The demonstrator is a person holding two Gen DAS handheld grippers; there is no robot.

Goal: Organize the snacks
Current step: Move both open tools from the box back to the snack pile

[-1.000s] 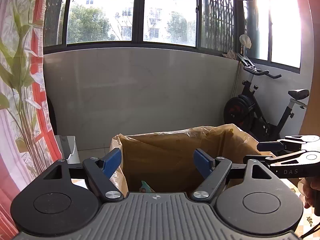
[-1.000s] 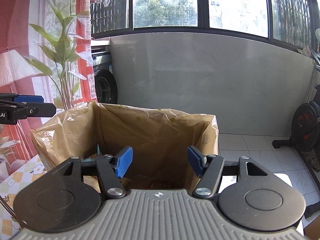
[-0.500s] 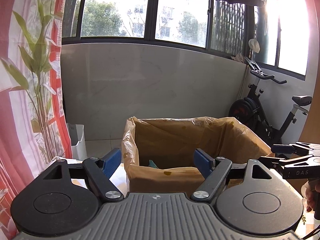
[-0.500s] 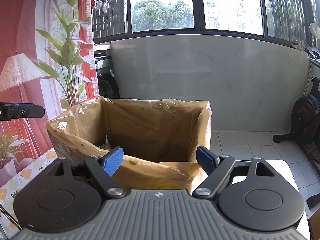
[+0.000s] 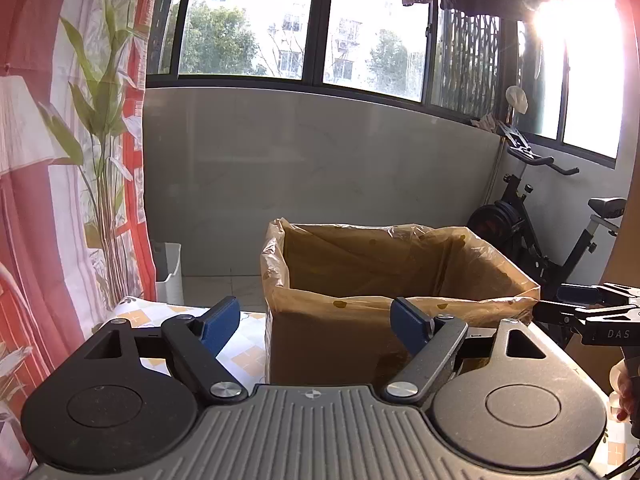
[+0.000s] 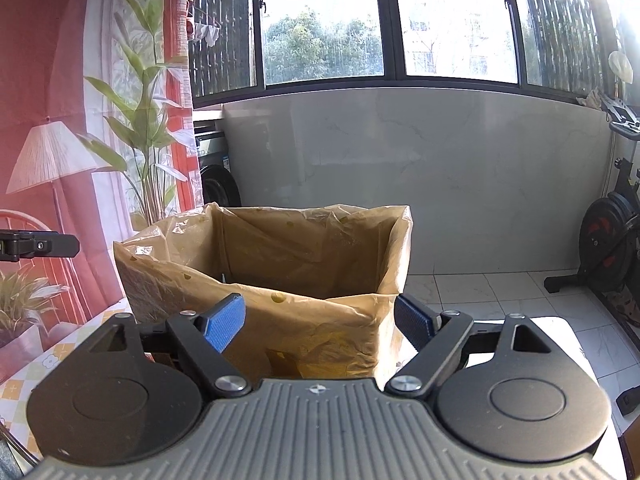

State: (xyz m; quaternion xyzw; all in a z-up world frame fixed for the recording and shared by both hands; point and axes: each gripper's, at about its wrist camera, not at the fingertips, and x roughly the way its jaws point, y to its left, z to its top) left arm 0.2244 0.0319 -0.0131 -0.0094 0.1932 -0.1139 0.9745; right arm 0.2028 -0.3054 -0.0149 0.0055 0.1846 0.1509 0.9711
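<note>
Grippers both empty and spread, left gripper and right gripper face the lined box just ahead; next snack probably lies lower, so dip down clear of its rim.

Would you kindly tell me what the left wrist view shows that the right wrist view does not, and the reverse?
Only the left wrist view shows the white bin on the floor and the exercise bike's saddle. Only the right wrist view shows the washing machine and the printed lamp on the backdrop. Both show the lined cardboard box, the windows, and an open, empty hand-held gripper: left, right.
</note>
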